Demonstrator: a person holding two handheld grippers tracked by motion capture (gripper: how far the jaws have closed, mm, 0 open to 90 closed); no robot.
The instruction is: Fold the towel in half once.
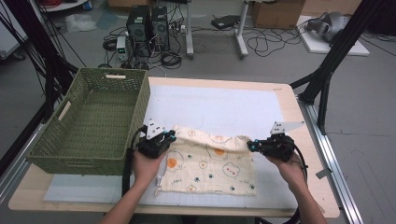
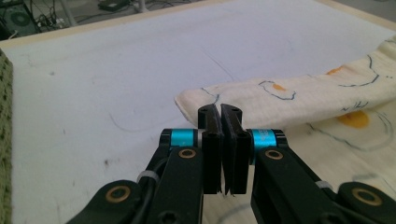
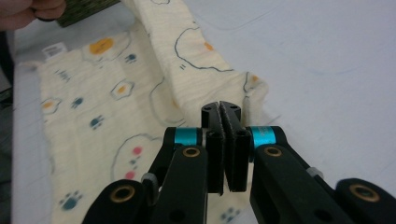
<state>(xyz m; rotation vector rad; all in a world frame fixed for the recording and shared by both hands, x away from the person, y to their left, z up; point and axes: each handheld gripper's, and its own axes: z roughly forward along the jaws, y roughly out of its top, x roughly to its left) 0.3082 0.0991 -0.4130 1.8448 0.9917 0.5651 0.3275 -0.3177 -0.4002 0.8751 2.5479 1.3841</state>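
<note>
A cream cloth (image 1: 210, 168) printed with bears, eggs and paw marks lies on the white mat, near the table's front. Its far edge is raised into a ridge (image 2: 303, 91) between my two grippers. My left gripper (image 1: 172, 135) is shut at the cloth's far left corner, and its jaw tips (image 2: 220, 112) stand pressed together right against that corner. My right gripper (image 1: 251, 145) is shut at the far right corner; in the right gripper view its closed tips (image 3: 221, 109) meet the lifted cloth (image 3: 93, 116) there. The pinched edges themselves are hidden by the jaws.
A green woven basket (image 1: 84, 161), empty, stands at the table's left, close beside my left hand. A white mat (image 1: 215, 105) covers most of the wooden table (image 1: 286, 95). Black frame legs, computers and cables stand on the floor beyond.
</note>
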